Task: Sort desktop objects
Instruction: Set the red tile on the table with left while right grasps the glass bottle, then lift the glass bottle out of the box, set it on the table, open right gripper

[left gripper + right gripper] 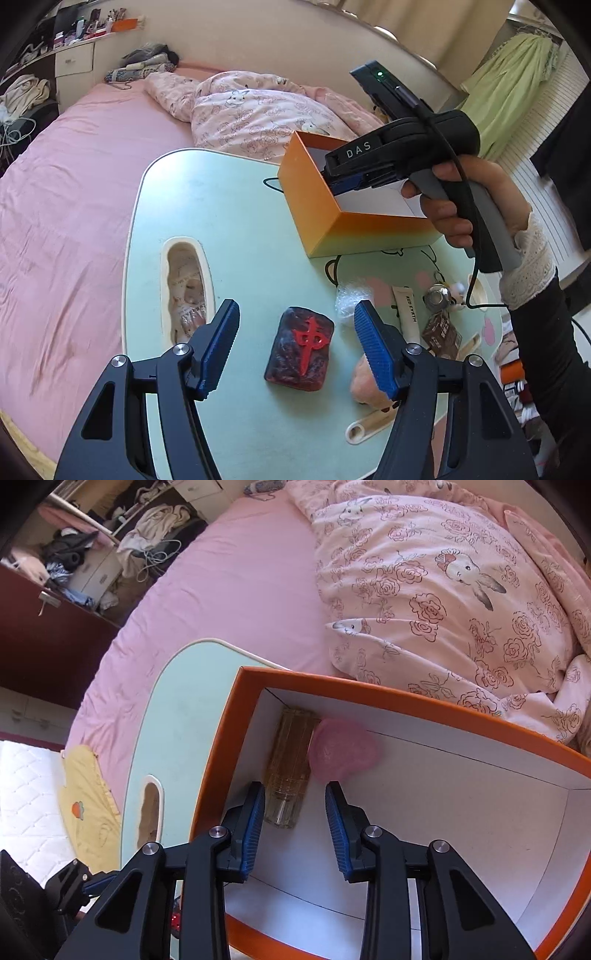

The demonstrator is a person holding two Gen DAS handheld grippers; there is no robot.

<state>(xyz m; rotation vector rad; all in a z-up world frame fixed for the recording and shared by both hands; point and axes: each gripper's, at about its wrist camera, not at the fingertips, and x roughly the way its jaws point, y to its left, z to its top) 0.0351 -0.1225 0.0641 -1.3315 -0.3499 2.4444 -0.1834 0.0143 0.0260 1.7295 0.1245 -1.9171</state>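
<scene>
**Sorting partly done**

Already inside orange box (406, 698): amber bottle (290, 764), pink heart (340, 751). Waiting on mint table (229, 199): dark mahjong-tile block (301, 349), tube (406, 314), small clutter. Left gripper (295, 343) apart, straddling block, untouched. Right gripper (295, 823) apart, empty, over box.

One orange box (406, 701), one glass bottle (290, 764), one mahjong tile (301, 349).

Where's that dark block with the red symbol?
The dark block lies on the green table, between the left gripper's open fingers, in front of the orange box.
</scene>
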